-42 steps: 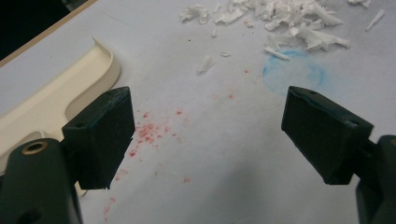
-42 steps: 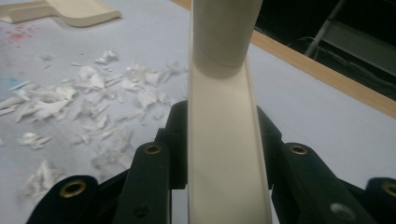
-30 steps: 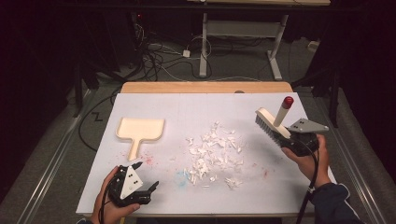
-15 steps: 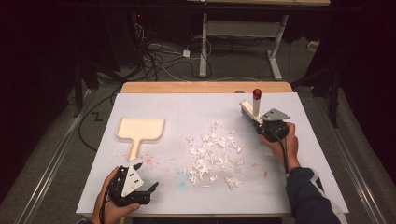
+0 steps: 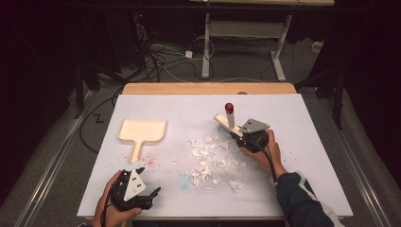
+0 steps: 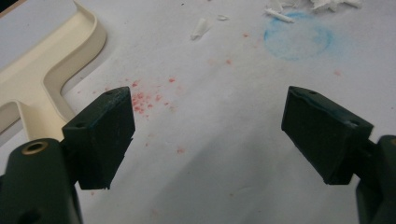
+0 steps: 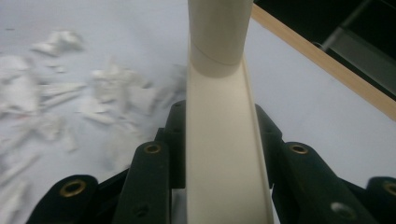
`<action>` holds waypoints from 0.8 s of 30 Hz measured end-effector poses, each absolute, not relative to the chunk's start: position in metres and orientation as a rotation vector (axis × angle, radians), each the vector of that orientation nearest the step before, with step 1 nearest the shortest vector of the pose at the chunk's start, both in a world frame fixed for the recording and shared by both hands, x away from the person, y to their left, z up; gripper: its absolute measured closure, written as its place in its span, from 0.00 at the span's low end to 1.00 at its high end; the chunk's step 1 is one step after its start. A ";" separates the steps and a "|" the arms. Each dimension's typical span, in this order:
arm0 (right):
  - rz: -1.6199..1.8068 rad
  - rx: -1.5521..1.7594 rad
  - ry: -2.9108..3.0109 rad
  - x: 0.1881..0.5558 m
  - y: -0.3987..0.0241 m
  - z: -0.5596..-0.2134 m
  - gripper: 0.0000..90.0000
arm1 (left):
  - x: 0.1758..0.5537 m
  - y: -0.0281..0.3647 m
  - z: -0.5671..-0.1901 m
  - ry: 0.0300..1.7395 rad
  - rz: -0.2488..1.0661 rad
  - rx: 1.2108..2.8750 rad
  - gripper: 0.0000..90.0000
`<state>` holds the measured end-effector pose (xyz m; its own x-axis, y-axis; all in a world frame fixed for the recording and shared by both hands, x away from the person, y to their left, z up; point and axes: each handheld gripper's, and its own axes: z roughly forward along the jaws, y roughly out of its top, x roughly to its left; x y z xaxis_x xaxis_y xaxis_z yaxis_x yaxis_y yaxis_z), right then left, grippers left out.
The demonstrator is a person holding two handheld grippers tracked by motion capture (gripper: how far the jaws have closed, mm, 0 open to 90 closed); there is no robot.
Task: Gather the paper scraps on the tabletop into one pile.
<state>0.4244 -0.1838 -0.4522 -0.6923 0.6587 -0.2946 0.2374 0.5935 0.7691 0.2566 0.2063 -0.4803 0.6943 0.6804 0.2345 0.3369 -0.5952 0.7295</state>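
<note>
My right gripper [image 5: 242, 135] is shut on a cream brush [image 5: 223, 121] whose upright handle ends in a red tip [image 5: 229, 108]. It is low over the white table, at the right edge of a scatter of white paper scraps [image 5: 213, 161]. In the right gripper view the brush body [image 7: 224, 140] runs up between the jaws, with the scraps [image 7: 70, 93] to its left. A cream dustpan [image 5: 142, 132] lies at the left. My left gripper [image 5: 149, 180] rests near the front left edge, open and empty [image 6: 208, 135], with the dustpan's handle [image 6: 46, 79] beside its left jaw.
Red specks [image 5: 150, 161] and a blue smudge [image 5: 182, 179] mark the white sheet between the dustpan and the scraps. A wooden table edge [image 5: 208, 88] runs along the far side. Beyond it the floor holds cables and a desk frame.
My right gripper has carried the brush leftward and lower, from the table's right side to the edge of the scraps. The left gripper has stayed put.
</note>
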 end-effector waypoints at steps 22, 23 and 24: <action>1.176 0.545 2.284 0.362 -0.216 -0.401 0.76 | 0.256 0.205 -0.479 0.756 0.650 2.231 0.18; 1.156 0.568 2.276 0.362 -0.221 -0.400 0.76 | 0.256 0.205 -0.479 0.755 0.648 2.230 0.18; 1.148 0.616 2.270 0.363 -0.229 -0.401 0.76 | 0.257 0.204 -0.479 0.754 0.646 2.231 0.18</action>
<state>0.3633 -0.2294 -0.4013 -0.7625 0.6002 -0.2415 0.1613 0.5378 0.8275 0.2565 0.2044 -0.4790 0.7080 0.6683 0.2282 0.3276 -0.5970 0.7322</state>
